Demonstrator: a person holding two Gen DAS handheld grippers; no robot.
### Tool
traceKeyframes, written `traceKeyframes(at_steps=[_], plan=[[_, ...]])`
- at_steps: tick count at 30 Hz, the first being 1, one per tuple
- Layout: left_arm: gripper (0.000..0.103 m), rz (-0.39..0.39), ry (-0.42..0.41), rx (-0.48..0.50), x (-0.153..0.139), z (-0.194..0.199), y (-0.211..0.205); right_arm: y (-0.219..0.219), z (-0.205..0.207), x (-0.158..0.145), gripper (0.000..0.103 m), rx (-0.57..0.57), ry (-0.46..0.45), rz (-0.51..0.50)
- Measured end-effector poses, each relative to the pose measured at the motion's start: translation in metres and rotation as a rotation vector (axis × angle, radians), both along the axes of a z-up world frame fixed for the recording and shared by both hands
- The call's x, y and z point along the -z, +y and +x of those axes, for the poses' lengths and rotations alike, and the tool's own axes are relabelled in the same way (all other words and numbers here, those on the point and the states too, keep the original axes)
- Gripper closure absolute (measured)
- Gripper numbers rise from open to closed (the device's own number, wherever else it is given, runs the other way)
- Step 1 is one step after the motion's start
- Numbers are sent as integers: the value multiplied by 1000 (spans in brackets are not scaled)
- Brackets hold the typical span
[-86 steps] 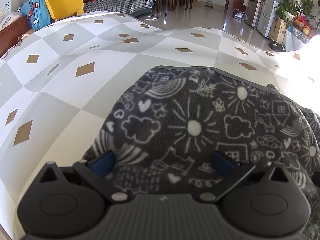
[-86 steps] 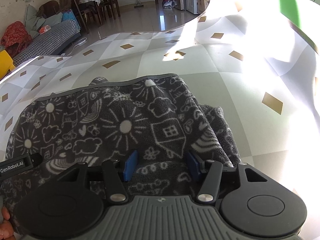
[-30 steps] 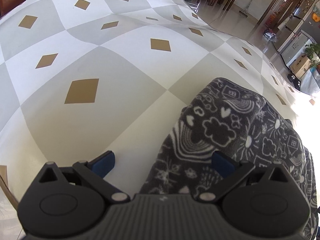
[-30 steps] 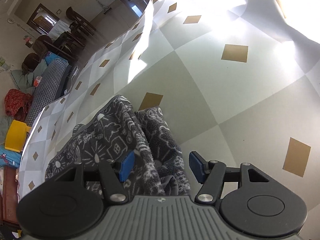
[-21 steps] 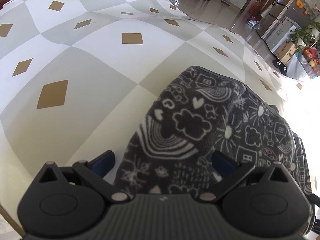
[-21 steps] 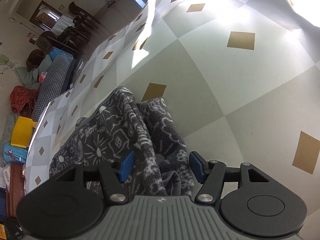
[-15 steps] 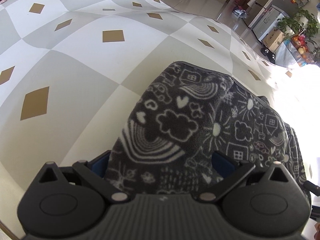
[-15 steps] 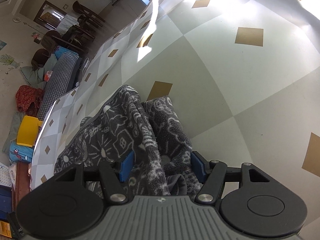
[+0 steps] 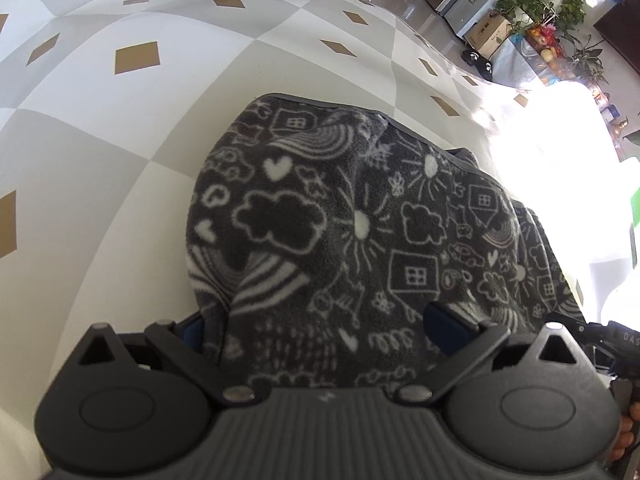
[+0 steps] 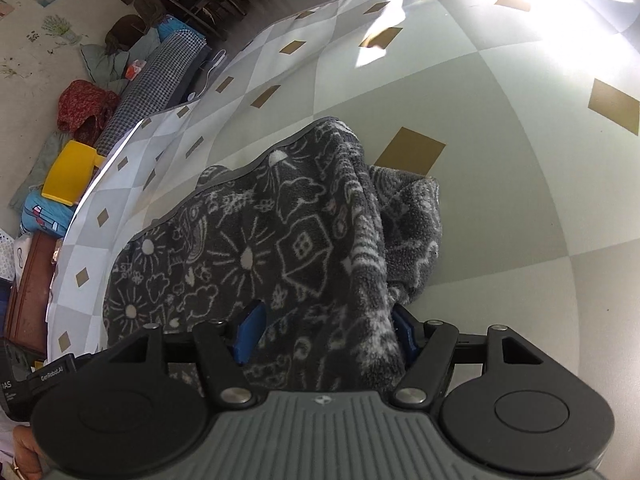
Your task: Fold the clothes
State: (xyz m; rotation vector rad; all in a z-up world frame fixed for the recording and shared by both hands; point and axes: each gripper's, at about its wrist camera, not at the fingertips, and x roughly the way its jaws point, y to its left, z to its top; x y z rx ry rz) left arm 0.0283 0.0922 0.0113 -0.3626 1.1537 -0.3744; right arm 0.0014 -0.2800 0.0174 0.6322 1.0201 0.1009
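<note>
One left gripper (image 9: 320, 326) and one right gripper (image 10: 326, 330), each with two blue-padded fingers spread wide, straddle one folded dark fleece garment (image 9: 360, 232) lying on the checkered surface (image 9: 120, 128). Beyond stands one yellow chair (image 10: 70, 172).

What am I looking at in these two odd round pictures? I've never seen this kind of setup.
No robot here: a person holds a two-finger tool in each hand, and each tool carries a wide-angle camera looking forward along its fingers. One picture comes from the left hand-held gripper, the other from the right hand-held gripper. The black shapes at the bottom are the tools themselves. Both hang over a folded dark fleece garment printed with suns, clouds and houses, lying on a checked table cover. The fleece bulges up between the open blue pads of each tool; whether the pads pinch it cannot be told.
</note>
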Motion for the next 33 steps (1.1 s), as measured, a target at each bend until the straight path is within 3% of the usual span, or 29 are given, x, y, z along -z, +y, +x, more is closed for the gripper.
traceKeyframes(at_steps=[9, 16, 20, 33], plan=[[0, -66, 9, 40, 3, 7, -16, 2, 15, 10, 36, -95, -1, 111], [0, 22, -9, 118, -2, 5, -38, 20, 24, 13, 36, -229, 4, 143], [1, 34, -14, 145, -2, 6, -41, 31, 27, 15, 36, -278, -12, 156], [1, 88, -92, 142, -2, 2, -55, 57, 28, 9, 45, -371, -82, 25]])
